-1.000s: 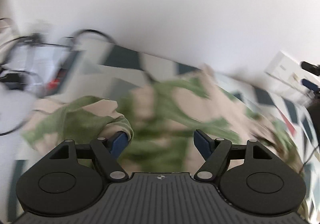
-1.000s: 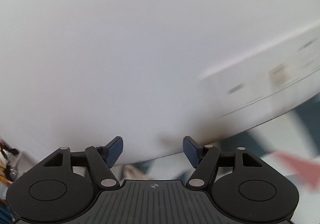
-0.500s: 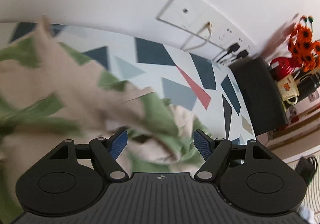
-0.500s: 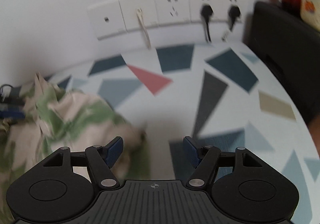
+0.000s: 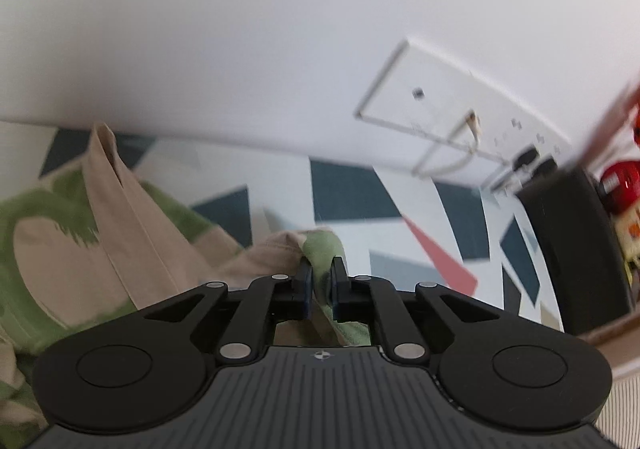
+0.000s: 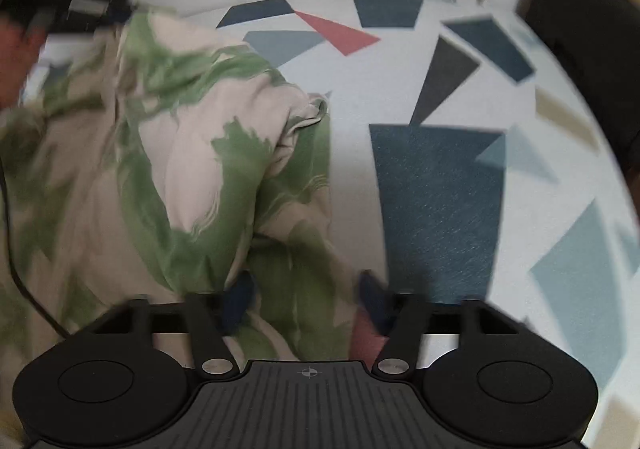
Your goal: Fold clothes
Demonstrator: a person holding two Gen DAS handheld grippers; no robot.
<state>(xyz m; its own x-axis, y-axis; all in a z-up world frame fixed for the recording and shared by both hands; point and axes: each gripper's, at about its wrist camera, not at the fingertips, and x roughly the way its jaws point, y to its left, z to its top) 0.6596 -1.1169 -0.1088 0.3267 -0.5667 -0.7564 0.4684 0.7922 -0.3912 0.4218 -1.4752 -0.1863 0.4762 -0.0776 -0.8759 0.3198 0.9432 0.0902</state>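
Garment (image 5: 120,217) pinched in left gripper (image 5: 320,281); right gripper (image 6: 304,297) spread wide above it.

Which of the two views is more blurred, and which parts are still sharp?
Right wrist view: more motion blur; the green and beige garment and the right gripper fingertips are smeared. Left wrist view: the left gripper, shut on a fold of the garment, is sharp; the wall sockets are soft and bent by the fisheye.
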